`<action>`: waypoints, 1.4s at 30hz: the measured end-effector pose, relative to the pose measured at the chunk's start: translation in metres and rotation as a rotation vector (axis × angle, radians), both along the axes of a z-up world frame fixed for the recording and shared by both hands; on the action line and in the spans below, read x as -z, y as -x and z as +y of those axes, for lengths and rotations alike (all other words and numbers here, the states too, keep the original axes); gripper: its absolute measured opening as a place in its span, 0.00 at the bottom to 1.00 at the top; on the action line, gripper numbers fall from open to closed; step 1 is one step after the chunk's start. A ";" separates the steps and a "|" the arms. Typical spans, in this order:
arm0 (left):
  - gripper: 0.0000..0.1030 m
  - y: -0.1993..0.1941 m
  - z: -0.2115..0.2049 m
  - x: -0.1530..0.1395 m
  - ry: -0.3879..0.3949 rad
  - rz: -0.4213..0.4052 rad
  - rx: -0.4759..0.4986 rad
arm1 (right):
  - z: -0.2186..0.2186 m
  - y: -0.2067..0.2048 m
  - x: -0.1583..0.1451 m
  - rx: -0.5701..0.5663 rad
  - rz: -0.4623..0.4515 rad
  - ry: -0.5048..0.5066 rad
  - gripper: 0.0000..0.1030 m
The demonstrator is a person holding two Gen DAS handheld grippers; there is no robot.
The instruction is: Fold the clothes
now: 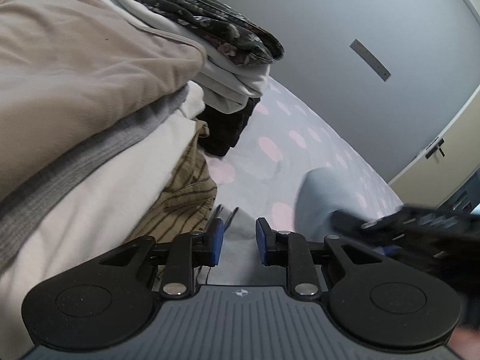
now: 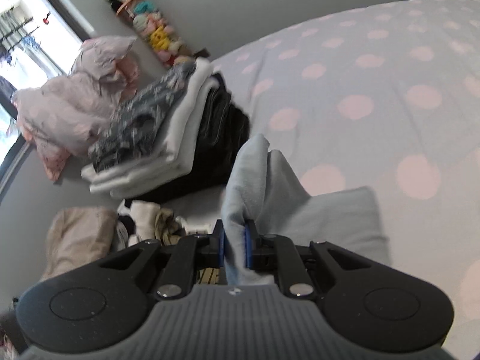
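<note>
Pale-blue garment [image 2: 261, 177] pinched and lifted by right gripper [image 2: 235, 247], left gripper [image 1: 239, 241] spread empty; folded stack [image 2: 168, 138] far-left, loose heap [image 2: 144, 222] near-left seemingly unfolded.

A pale blue garment [image 2: 258, 186] lies on a lavender bedspread [image 2: 375, 69] dotted pink. At upper left of the left wrist frame, a beige top [image 1: 75, 69] sits beside a black floral-print piece [image 1: 210, 27]; both grippers have blue pads [image 1: 217, 240].

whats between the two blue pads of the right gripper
A raised fold of the light blue garment sits pinched between the right gripper's blue pads, seen in the right wrist view. The left gripper stands open.
</note>
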State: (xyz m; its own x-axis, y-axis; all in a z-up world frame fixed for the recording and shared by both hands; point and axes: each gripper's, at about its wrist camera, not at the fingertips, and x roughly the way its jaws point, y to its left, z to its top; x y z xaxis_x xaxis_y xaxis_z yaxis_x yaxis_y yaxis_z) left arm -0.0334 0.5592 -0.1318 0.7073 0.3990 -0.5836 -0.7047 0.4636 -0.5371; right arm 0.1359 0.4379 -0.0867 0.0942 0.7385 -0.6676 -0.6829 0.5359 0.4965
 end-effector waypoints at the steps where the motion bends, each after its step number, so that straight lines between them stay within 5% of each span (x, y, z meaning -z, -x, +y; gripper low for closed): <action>1: 0.26 0.000 0.001 0.001 0.001 -0.002 -0.001 | 0.008 0.005 0.004 -0.010 0.009 0.000 0.14; 11: 0.26 -0.001 0.003 0.004 -0.006 -0.009 0.011 | 0.022 0.016 0.039 -0.064 0.082 0.022 0.25; 13: 0.26 -0.001 0.001 0.002 -0.009 -0.018 0.018 | 0.012 0.013 0.032 -0.069 0.060 0.002 0.38; 19: 0.26 -0.009 -0.010 -0.003 -0.045 0.018 0.063 | -0.040 -0.008 0.019 -0.026 -0.062 -0.026 0.38; 24: 0.26 -0.026 -0.024 0.001 -0.091 0.166 0.097 | -0.089 -0.020 0.035 0.023 -0.171 0.046 0.38; 31: 0.26 -0.057 -0.029 0.036 -0.070 0.366 0.127 | -0.118 -0.042 0.076 0.071 -0.004 0.046 0.41; 42: 0.25 -0.069 -0.027 0.049 -0.117 0.413 0.121 | -0.076 -0.051 0.108 0.063 0.129 0.019 0.43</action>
State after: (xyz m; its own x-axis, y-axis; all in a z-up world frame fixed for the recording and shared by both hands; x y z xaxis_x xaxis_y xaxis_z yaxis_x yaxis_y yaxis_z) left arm 0.0356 0.5317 -0.1806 0.4704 0.4073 -0.7829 -0.7858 0.5971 -0.1615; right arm 0.1869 0.3622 -0.1949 0.0528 0.7207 -0.6913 -0.5788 0.5862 0.5669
